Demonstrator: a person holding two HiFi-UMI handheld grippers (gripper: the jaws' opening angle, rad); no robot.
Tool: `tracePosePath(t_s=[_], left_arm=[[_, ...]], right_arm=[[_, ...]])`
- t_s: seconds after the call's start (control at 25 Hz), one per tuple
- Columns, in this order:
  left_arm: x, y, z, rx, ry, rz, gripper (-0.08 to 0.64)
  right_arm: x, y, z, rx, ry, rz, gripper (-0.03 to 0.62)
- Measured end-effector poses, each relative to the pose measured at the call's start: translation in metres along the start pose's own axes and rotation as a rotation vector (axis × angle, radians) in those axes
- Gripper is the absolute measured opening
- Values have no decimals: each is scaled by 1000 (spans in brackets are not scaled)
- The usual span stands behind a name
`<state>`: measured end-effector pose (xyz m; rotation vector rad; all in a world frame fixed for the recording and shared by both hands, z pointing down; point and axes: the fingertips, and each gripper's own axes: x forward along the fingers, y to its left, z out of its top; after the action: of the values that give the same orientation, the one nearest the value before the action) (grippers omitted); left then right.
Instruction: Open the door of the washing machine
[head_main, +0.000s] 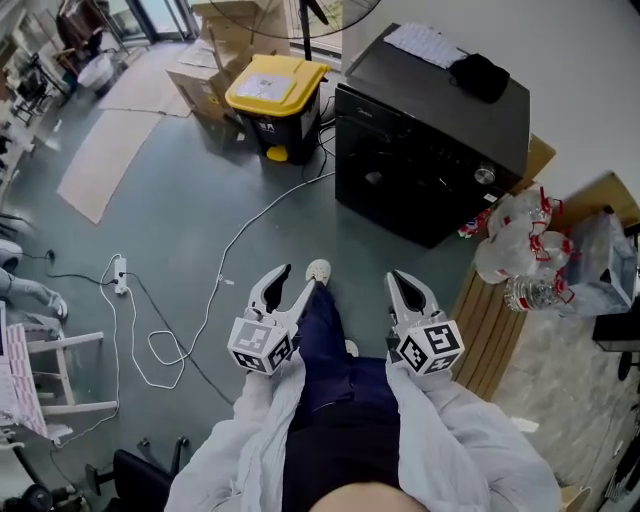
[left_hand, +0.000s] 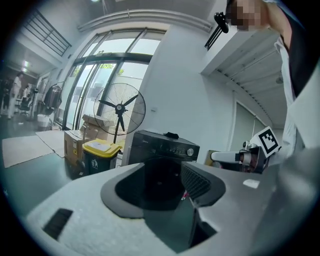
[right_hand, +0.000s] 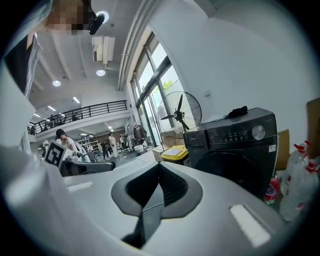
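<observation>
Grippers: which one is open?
The left gripper: its jaws stand apart, while the right gripper's jaws meet at the tips.

Flattened cardboard (head_main: 100, 160) and a white cable (head_main: 243, 230) lie on the grey-green floor (head_main: 180, 230). Tall windows (left_hand: 92, 85) light a white wall (left_hand: 180, 90) behind a standing fan (left_hand: 119, 107).

Bin (head_main: 275, 92) stands left of washing machine (head_main: 430, 150), bottles (head_main: 520, 255) right.

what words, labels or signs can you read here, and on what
No text here can be read for certain.
Washer: brand mark and panel print, too small to read.
Bin: lid label and front sign, blurred.
Bottles: red labels, unreadable.
</observation>
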<state>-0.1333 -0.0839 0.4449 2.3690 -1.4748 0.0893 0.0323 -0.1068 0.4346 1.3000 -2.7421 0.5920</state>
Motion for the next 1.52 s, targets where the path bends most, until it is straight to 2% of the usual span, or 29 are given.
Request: tracePosePath(t_s=[0.16,0.56,0.76,0.92,1.2,1.52], left_arm=[[41,23,10,4,18,-35,218],[163,113,67,19,62,-121,218],[217,158,90,49,88,-169,218],[263,181,96,105,142,-235,218],[335,187,82,188,231,-371,216],[407,190,15,200,387,-480,215]], right_arm=[[34,-24,11,20,-1,-33,11],[168,-81,72,54,-32,-109,11],[227,-102,84,79,-35,-141,11],[254,-120,88,102,-34,-198,11],[268,-159,89,106,-16,-298,11],[297,-202,73,134,40,-366,11]])
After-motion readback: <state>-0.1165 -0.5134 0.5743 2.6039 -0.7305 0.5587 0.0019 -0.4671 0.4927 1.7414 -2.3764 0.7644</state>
